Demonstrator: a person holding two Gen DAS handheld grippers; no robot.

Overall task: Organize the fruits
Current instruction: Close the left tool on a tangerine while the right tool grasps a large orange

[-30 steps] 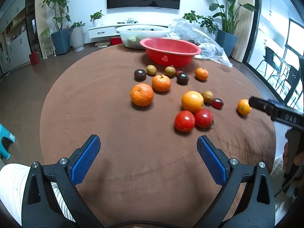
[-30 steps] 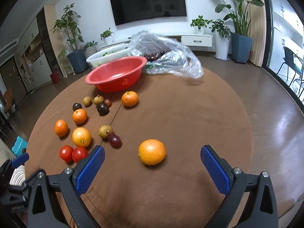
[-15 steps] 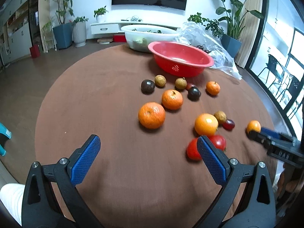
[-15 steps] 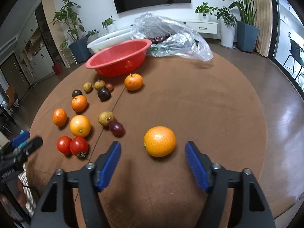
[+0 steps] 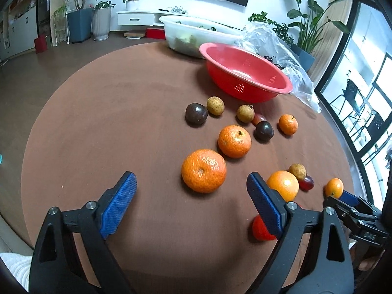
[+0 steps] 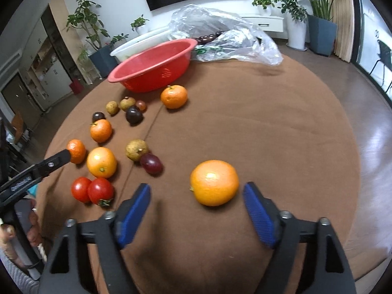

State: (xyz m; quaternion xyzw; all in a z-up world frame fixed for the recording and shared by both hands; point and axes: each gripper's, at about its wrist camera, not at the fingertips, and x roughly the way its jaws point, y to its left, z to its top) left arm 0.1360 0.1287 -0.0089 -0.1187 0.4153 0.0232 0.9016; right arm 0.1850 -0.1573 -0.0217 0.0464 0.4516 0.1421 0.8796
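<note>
Two grippers hover low over the round brown table (image 5: 103, 122), and each has a citrus fruit almost straight ahead of it. The right gripper (image 6: 197, 197) has its blue-padded jaws spread apart and empty, with a lone orange (image 6: 214, 182) lying just beyond the tips, between the two pads' lines and a little nearer the right-hand pad. That orange sits well apart from the other fruit, so nothing crowds either jaw. It is round, with no long axis to line up; its stem end faces left in this view.

The left gripper (image 5: 191, 192) is likewise open and holding nothing. A bumpy mandarin (image 5: 203, 170) lies just ahead of it, slightly right of centre, with a second mandarin (image 5: 234, 141) just behind that one. A smoother orange (image 5: 283, 185) and a tomato (image 5: 261, 227) are partly hidden by the left gripper's right-hand jaw.

The red colander bowl (image 6: 152, 71) stands at the far side of the table, beyond the small dark and tan fruits, and looks empty, so sorting has hardly begun. I judge the right gripper the better placed: a short push forward would bracket the lone orange before closing.
</note>
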